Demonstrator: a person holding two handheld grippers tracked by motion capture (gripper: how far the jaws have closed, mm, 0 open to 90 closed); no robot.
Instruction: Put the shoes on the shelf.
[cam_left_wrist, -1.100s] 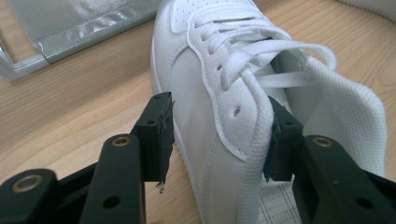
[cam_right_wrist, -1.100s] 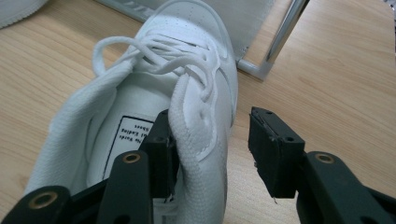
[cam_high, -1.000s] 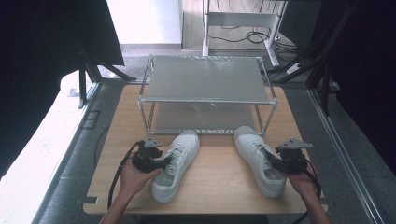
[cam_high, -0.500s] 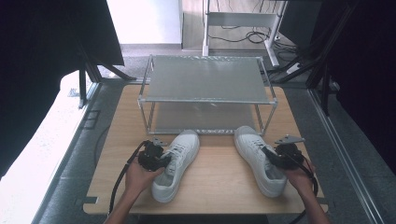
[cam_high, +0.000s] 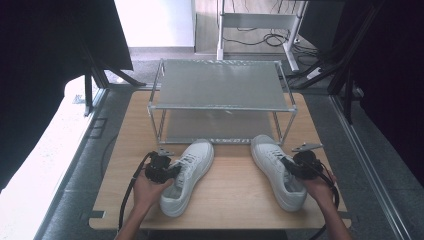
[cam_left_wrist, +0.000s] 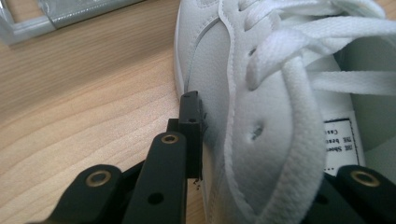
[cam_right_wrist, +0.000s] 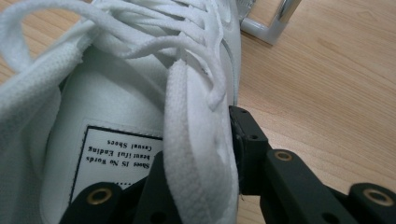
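Note:
Two white lace-up sneakers lie on the wooden table in front of a metal rack. My left gripper (cam_high: 171, 171) is at the left sneaker (cam_high: 189, 175); its jaws have just been closing on the shoe's side wall. The outer finger (cam_left_wrist: 190, 122) presses the left sneaker (cam_left_wrist: 261, 93) from outside, and the other jaw sits inside the opening. My right gripper (cam_high: 291, 167) grips the right sneaker (cam_high: 274, 167) the same way, having just closed: its outer finger (cam_right_wrist: 246, 135) presses on the right sneaker's collar (cam_right_wrist: 196, 140).
A two-tier metal rack (cam_high: 220, 82) stands at the back of the table (cam_high: 235, 200), its lower shelf just beyond the shoes' toes. Cables trail from both grippers toward the front edge. Dark stands and a floor lie around the table.
Both grippers have edged in against the shoes and their jaws have closed onto the shoes' side walls. The shoes have not moved.

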